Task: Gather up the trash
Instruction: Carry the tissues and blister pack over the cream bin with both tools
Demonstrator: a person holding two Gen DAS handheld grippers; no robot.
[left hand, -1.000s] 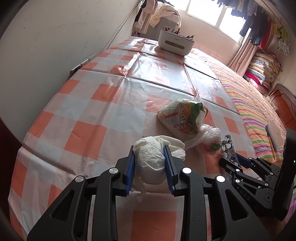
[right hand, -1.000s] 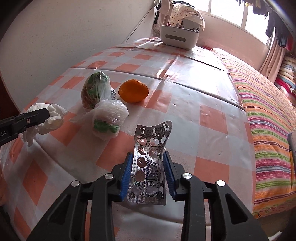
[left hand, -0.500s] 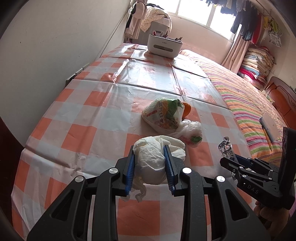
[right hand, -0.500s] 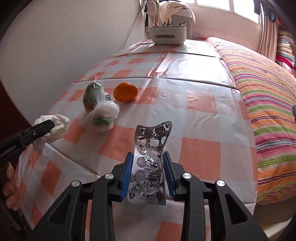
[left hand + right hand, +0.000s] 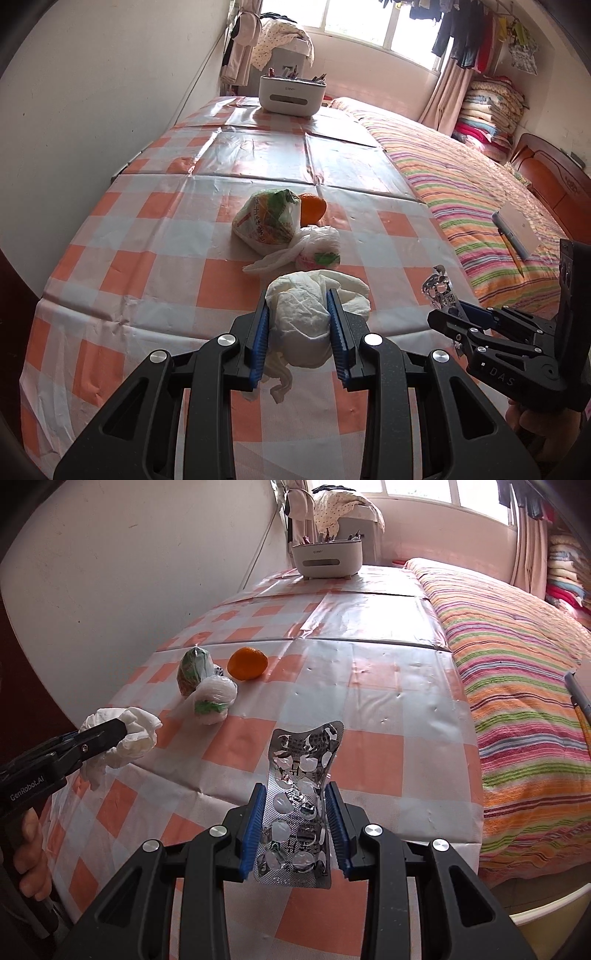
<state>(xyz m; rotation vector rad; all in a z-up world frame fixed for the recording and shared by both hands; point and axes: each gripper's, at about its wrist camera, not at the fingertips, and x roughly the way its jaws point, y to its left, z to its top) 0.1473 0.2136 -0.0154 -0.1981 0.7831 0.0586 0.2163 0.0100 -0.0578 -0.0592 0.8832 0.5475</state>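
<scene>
Both loads have lifted back off the bench [image 5: 155,236]. The left hand-held gripper [image 5: 299,325] clamps a tissue wad [image 5: 303,314]; the right hand-held gripper [image 5: 295,827] pinches an empty pill sheet [image 5: 299,794] (bags remain at twelve o'clock).

Snack bag [image 5: 266,223] on table [image 5: 147,236], orange [image 5: 313,208] behind it, knotted bag [image 5: 318,247] in front, organiser [image 5: 291,94] at far end

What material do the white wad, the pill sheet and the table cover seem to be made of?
Wad: probably tissue paper, matte, soft creases.
Pill sheet: shiny foil with clear plastic, torn empty blisters.
Table cover: likely glossy plastic sheet, window glare, sharp fold lines.
</scene>
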